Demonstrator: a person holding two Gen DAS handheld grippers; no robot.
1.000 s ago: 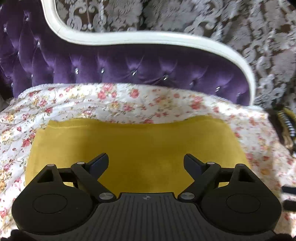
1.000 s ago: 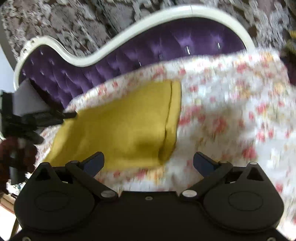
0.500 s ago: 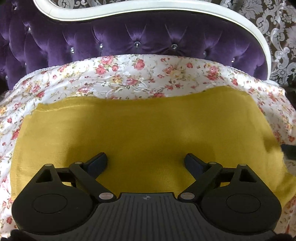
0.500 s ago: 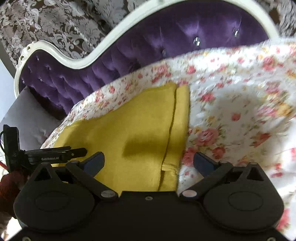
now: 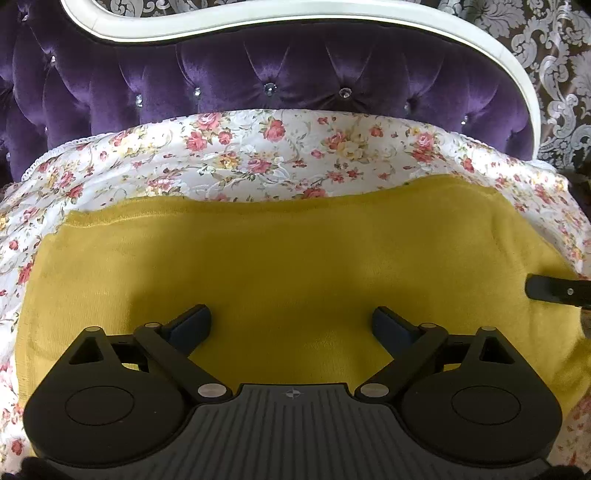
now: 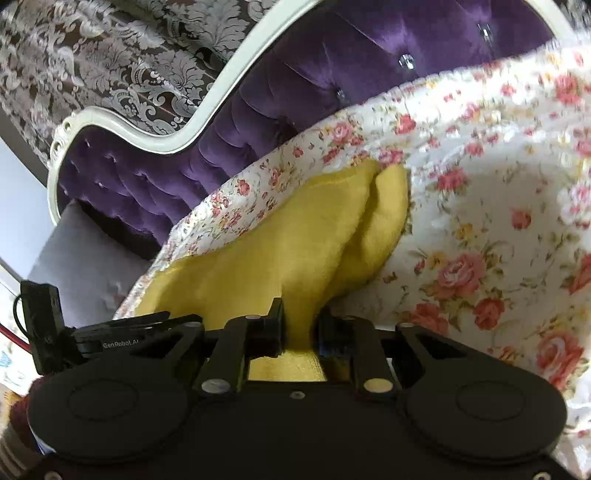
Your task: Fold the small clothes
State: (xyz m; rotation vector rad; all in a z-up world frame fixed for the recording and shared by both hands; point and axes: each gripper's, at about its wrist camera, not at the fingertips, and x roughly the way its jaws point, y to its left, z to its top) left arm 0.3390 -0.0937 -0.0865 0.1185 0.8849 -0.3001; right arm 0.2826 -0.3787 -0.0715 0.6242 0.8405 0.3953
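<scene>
The mustard-yellow knitted garment (image 5: pixel 295 266) lies flat on the rose-print bedspread (image 5: pixel 258 155); the right gripper (image 6: pixel 301 325) pinches its near hem, which bunches and could slip free; the left gripper (image 5: pixel 291 321), jaws wide above the cloth, holds nothing, so lifting may skew the fold.

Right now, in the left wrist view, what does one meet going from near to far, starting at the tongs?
Left tongs → yellow cloth → floral sheet → purple headboard → white frame → patterned wall.
</scene>
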